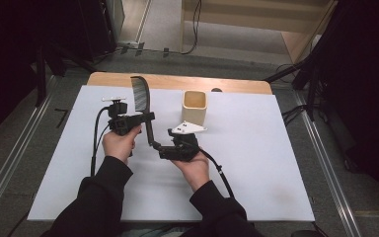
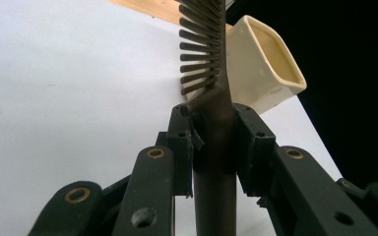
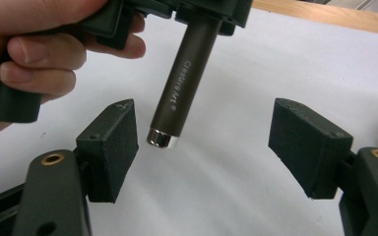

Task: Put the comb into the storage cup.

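The left gripper (image 2: 215, 142) is pinching the dark handle of a brush (image 2: 215, 162) just below its bristles, its two jaws pressing against the shaft from either side, with the toothed head (image 1: 140, 95) rising above them. In the high view this gripper (image 1: 148, 117) is sitting above the left hand (image 1: 121, 143), holding the brush upright over the white table cover (image 1: 256, 163). The right gripper (image 3: 204, 147) is standing with its jaws spread wide; the brush's chrome-capped lower end (image 3: 163, 138) is hanging between them, close to one pad but touching neither. In the high view the right gripper (image 1: 157, 146) is lying low in the right hand (image 1: 193, 165), just beside the bottom of the handle. A cream square cup (image 1: 194, 107) is standing upright on the cover behind the right gripper, near the brush but apart from it.
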`<state>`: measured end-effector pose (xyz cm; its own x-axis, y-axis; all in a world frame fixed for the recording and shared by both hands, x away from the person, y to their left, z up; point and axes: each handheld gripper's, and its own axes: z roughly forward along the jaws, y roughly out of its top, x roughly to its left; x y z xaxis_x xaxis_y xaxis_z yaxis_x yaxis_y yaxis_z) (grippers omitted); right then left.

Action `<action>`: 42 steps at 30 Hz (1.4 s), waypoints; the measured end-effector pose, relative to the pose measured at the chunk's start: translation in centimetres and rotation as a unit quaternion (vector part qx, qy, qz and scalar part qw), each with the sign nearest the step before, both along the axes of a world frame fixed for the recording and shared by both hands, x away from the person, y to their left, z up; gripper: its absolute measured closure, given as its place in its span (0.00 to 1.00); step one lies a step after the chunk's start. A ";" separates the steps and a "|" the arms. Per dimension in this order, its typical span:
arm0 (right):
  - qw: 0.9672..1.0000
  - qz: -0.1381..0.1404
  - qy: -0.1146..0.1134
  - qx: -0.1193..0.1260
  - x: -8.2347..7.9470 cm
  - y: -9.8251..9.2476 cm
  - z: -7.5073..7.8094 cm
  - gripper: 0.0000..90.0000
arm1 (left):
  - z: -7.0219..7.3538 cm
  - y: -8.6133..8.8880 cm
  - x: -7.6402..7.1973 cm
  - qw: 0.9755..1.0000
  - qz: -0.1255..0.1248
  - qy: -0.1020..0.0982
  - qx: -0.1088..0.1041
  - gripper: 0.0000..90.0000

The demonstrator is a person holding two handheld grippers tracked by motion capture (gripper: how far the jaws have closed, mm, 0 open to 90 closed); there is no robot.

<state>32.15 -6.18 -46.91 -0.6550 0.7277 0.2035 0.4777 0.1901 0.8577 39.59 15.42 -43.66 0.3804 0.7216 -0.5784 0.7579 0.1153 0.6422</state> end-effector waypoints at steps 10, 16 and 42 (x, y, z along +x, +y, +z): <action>1.000 0.025 0.011 0.002 0.0 -0.7 0.0 0.28 | 0.3 0.3 0.0 1.000 -0.005 -0.009 0.008 0.81; 0.999 0.031 0.014 -0.005 -0.2 -1.2 -0.1 0.28 | 0.3 0.5 0.0 1.000 -0.007 -0.016 0.009 0.81; 0.998 0.057 0.012 -0.002 -1.8 -5.9 0.2 0.28 | 0.6 1.2 -0.3 0.999 -0.033 -0.025 0.023 0.81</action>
